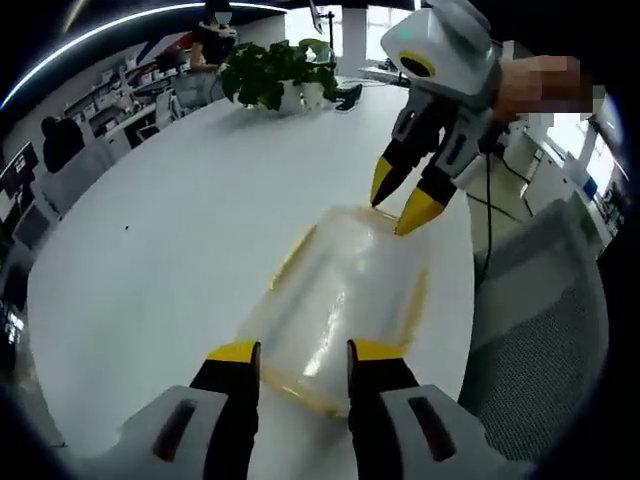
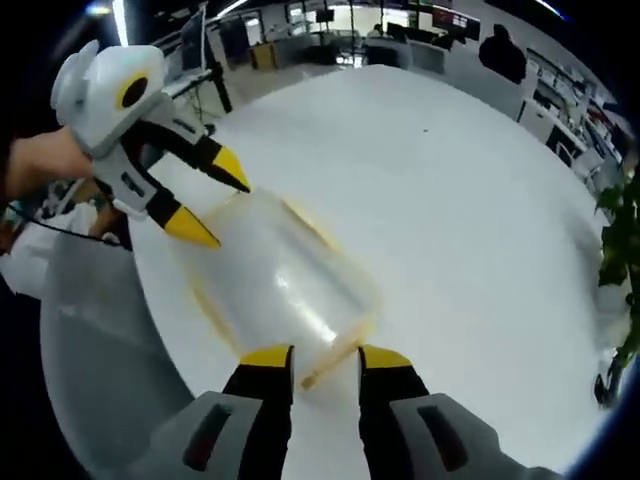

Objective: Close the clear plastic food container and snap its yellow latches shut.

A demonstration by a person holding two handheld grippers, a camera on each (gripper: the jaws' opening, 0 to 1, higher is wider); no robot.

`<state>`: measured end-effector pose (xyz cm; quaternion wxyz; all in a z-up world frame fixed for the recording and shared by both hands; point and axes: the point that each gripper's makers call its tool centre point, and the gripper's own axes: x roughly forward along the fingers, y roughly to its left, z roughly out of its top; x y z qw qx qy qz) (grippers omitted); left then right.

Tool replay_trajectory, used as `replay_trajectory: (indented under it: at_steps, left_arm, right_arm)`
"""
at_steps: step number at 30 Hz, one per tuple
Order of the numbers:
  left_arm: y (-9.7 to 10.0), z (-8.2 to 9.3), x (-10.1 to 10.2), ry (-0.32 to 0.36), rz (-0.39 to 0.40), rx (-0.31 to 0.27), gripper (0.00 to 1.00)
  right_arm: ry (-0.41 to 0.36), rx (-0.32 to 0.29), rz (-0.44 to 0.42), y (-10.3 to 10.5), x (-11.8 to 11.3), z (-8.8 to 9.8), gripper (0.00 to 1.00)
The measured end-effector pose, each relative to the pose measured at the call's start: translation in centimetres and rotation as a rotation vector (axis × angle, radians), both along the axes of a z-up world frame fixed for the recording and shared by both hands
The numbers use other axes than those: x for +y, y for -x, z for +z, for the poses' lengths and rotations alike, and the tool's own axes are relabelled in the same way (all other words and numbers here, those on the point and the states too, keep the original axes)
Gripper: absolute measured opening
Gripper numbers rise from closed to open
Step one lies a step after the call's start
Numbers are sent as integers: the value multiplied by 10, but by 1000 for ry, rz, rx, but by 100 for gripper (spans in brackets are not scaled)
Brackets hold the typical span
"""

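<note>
In the left gripper view, the clear container (image 1: 340,300) lies in the lower middle of the frame on the white tabletop (image 1: 170,240), its lid on top and yellow latches (image 1: 292,256) running along its edges. The left tongs (image 1: 304,352) rise from the bottom of the frame with yellow tips spread apart, one on each side of the container's near end; whether they touch it cannot be told. At the upper right, the right tongs (image 1: 403,203) come down with their two yellow tips parted over the far end of the container. A green plant (image 1: 275,72) in white pots stands at the far edge of the tabletop, top centre.

In the right gripper view, the container (image 2: 275,285) sits in the centre of the frame, slanting toward the upper left. The right tongs (image 2: 325,356) stand apart at the bottom, straddling the near yellow latch (image 2: 335,358). The left tongs (image 2: 212,202) reach in from the upper left, tips parted at the container's far end. Office desks and a seated person (image 2: 503,52) fill the top edge.
</note>
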<state>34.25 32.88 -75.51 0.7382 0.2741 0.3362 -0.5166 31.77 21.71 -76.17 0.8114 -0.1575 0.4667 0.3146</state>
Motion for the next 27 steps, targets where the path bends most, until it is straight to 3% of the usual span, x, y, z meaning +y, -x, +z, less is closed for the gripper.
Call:
replay_trajectory:
  at_steps: [3,6,8,9,10,11,12,13,16,18,20,23,27]
  left_arm:
    - [1,-2,-5,34,12,34,33]
    - [4,-1,-10,33,-39,14,34]
    - [4,0,-13,19,-107,-25,32]
    - [4,1,-12,1,-148,-57,30]
    - [5,3,-14,13,-161,-62,30]
    - [11,9,-24,88,-164,-31,35]
    - [13,12,-28,127,-158,-10,40]
    - [12,14,-28,137,-154,-6,42]
    - [9,14,-31,131,-190,-35,38]
    - [9,14,-33,133,-199,-25,37]
    - [16,13,-40,171,-218,27,35]
    - [16,10,-40,150,-252,-1,32]
    - [23,6,-43,163,-299,20,30]
  right_arm:
    - [-2,-13,2,3,2,1,20]
    - [-5,-46,23,3,5,2,18]
    - [13,-112,75,-4,5,5,19]
    - [-4,-192,106,-13,10,14,20]
    - [-39,-205,111,-14,15,20,20]
    - [-101,-204,100,-15,23,26,19]
    - [-185,-202,94,-16,33,35,19]
    - [-206,-193,93,-17,37,38,19]
    - [-158,-218,149,-26,41,40,15]
    - [-176,-185,161,-28,48,36,15]
    - [-202,-142,187,-25,56,32,15]
    - [-198,-110,237,-20,67,26,14]
    - [-176,-109,275,-19,73,19,13]
